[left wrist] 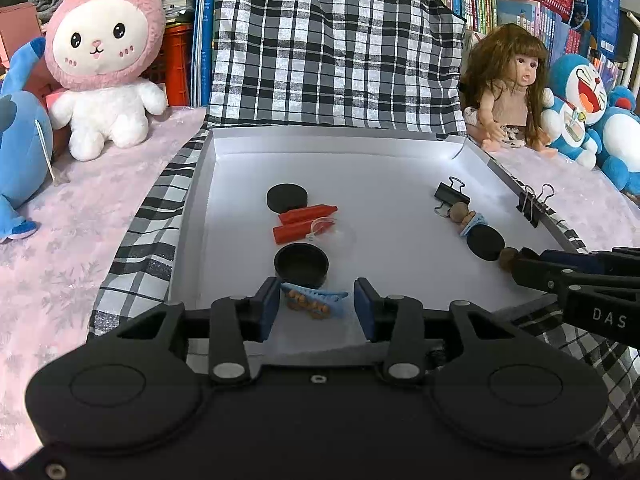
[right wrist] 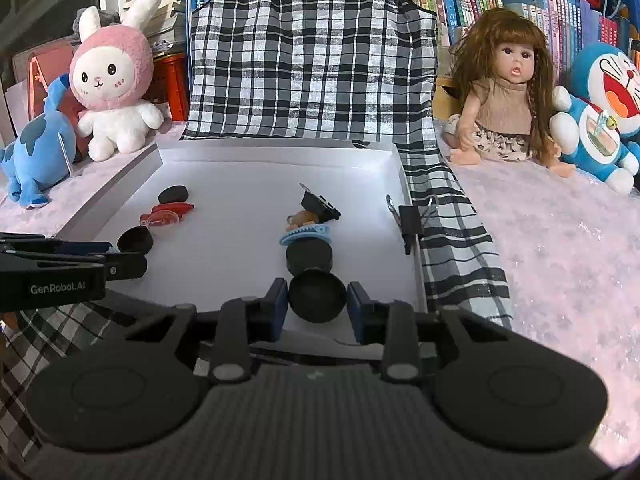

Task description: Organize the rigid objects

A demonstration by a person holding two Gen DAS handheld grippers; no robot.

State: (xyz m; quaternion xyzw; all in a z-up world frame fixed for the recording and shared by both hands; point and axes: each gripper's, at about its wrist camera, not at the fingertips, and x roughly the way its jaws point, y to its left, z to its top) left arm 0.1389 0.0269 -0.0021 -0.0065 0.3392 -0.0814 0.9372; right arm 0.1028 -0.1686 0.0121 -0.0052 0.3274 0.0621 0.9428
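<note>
The white tray (left wrist: 400,168) holds everything. Left gripper (left wrist: 316,304) stands with jaws apart, the blue hair clip (left wrist: 314,300) lying loose between them, a black cap (left wrist: 301,264) at twelve o'clock. Right gripper (right wrist: 317,304) also stands apart around a black disc (right wrist: 317,296), pads not pressing.

Between the left gripper's (left wrist: 316,306) blue pads (left wrist: 270,306) lies a light-blue hair clip (left wrist: 316,295) with what look like orange-brown beads. Beyond the fingers: a black cap (left wrist: 301,265), red crayons (left wrist: 306,220), a white tray (left wrist: 248,136), black-and-white checked cloth (left wrist: 336,48).
</note>
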